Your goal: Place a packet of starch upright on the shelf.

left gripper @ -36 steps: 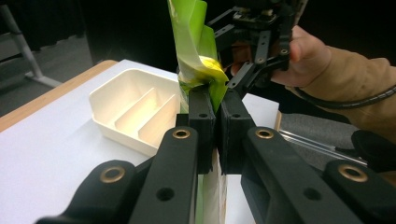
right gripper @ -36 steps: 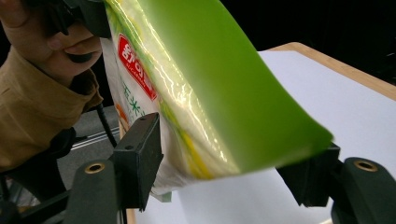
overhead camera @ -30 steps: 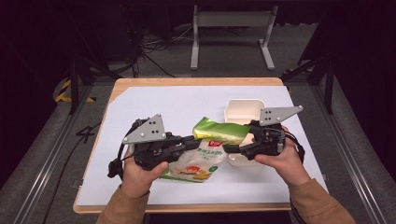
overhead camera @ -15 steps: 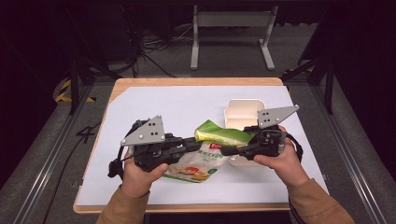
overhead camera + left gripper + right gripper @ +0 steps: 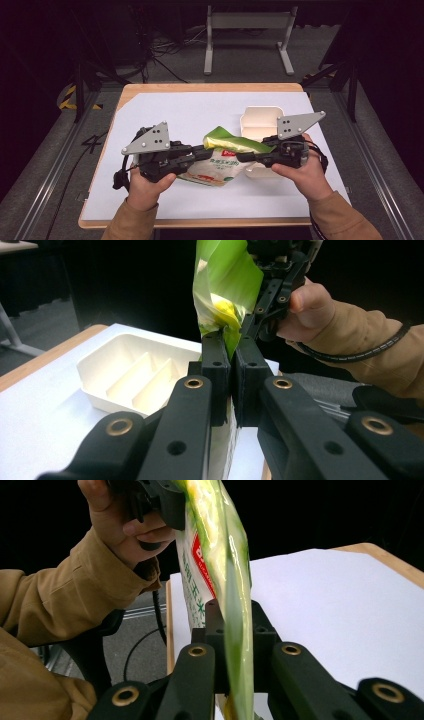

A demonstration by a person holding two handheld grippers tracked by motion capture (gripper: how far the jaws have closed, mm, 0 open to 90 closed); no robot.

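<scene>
Bag (image 5: 215,165) hides tray's (image 5: 260,117) near corner; print unreadable.

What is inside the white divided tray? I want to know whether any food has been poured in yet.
The white divided tray looks empty: the left gripper view shows bare compartments. In the high view, the snack bag and the right hand-held gripper cover its near corner.

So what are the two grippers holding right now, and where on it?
Both hold the green and white snack bag. The left gripper clamps one side of its green top edge, and the right gripper clamps the other side.
</scene>
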